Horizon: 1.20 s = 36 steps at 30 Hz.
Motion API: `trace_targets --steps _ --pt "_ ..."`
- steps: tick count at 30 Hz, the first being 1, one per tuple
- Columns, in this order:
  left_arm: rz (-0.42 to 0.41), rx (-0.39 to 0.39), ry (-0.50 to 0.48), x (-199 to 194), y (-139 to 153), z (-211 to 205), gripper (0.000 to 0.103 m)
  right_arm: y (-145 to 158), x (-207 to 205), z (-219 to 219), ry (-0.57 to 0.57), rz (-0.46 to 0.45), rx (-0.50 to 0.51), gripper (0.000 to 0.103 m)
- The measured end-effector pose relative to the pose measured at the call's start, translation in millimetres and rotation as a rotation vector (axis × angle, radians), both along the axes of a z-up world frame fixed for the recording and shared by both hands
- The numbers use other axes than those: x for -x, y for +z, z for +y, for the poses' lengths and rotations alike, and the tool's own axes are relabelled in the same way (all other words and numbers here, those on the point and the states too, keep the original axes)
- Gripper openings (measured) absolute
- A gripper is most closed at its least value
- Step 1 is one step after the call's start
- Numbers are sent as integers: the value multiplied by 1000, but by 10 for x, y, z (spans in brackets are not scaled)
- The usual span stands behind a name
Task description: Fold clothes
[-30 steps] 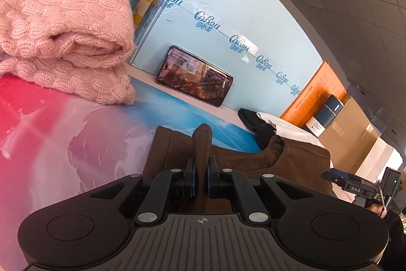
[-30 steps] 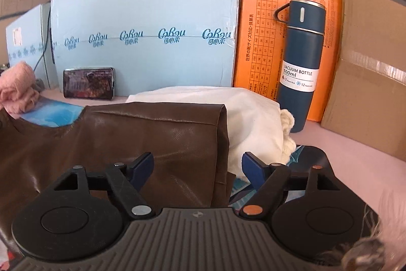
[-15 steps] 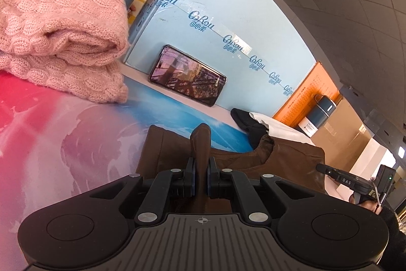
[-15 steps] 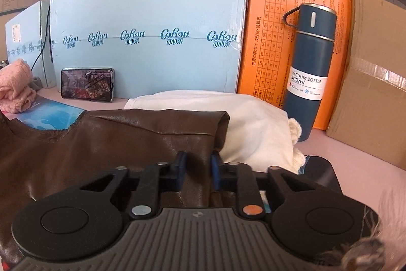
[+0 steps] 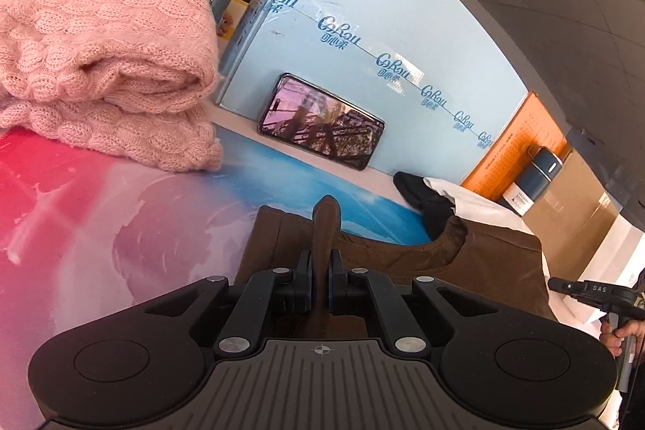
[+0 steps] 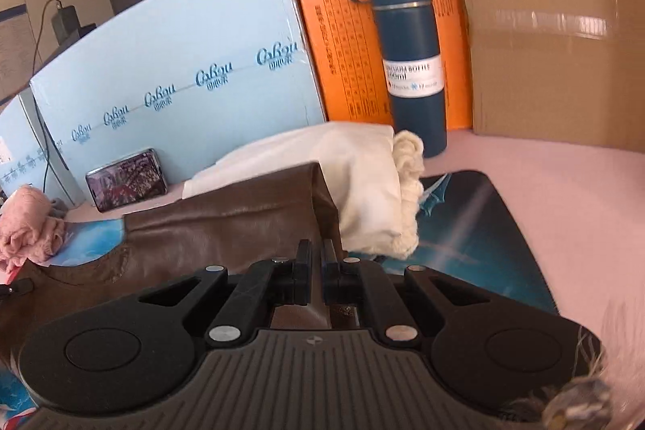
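Left gripper [image 5: 319,269]: fingers closed, pinching a raised fold of the brown garment [image 5: 403,252]. Right gripper [image 6: 315,264]: fingers closed on the garment's edge, tilted. In the left view, a hand [image 5: 623,333] holds the right gripper's handle at the far right.

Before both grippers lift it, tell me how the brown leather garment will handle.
The brown leather garment probably drapes floppily: it sags between the left gripper and right gripper. Its glossy face looks slippery. The pinched fold stands upright, suggesting thick material.
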<state>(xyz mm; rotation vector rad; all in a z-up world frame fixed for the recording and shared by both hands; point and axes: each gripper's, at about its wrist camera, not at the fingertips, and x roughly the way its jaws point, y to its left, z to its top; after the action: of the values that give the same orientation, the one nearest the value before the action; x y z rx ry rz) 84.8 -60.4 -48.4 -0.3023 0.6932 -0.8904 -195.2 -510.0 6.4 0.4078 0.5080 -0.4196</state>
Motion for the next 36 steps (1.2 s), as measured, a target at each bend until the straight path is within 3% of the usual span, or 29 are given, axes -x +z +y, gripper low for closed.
trace_targets --steps 2,4,6,8,10,15,17,20,21,22,24,25,27,30,36 --pt "9 7 38 37 44 99 27 -79 -10 13 -32 5 -6 6" --pt "6 13 95 158 115 258 57 -58 77 126 -77 -46 23 19" --pt "-3 20 155 307 193 435 62 -9 189 265 -126 -113 62 66" --pt "5 22 176 462 224 548 71 41 297 411 -160 -189 89 82" --pt "9 4 168 596 201 552 83 79 377 563 -145 -291 70 84" --pt "-28 -135 171 551 92 247 84 -98 267 805 -18 -499 -160 87" --pt "-53 -161 142 476 83 131 84 -196 179 902 51 -522 -198 87" --pt "-78 -176 83 448 66 10 81 -284 82 1041 133 -499 -187 87" --pt "-84 -172 71 472 66 5 68 -293 73 1064 143 -490 -180 87" --pt "-90 -163 64 501 74 27 41 -300 77 1070 141 -487 -181 87" --pt "-100 -145 52 559 89 70 22 -314 86 1077 141 -486 -186 88" --pt "-106 -136 46 588 97 92 17 -320 92 1073 146 -491 -196 88" --pt "-124 -111 28 674 131 140 10 -330 105 1064 156 -501 -213 88" --pt "-157 -16 -1 934 284 295 9 -333 129 1042 177 -525 -232 88" --pt "-163 -51 220 750 360 653 9 -348 152 987 223 -550 -299 88"
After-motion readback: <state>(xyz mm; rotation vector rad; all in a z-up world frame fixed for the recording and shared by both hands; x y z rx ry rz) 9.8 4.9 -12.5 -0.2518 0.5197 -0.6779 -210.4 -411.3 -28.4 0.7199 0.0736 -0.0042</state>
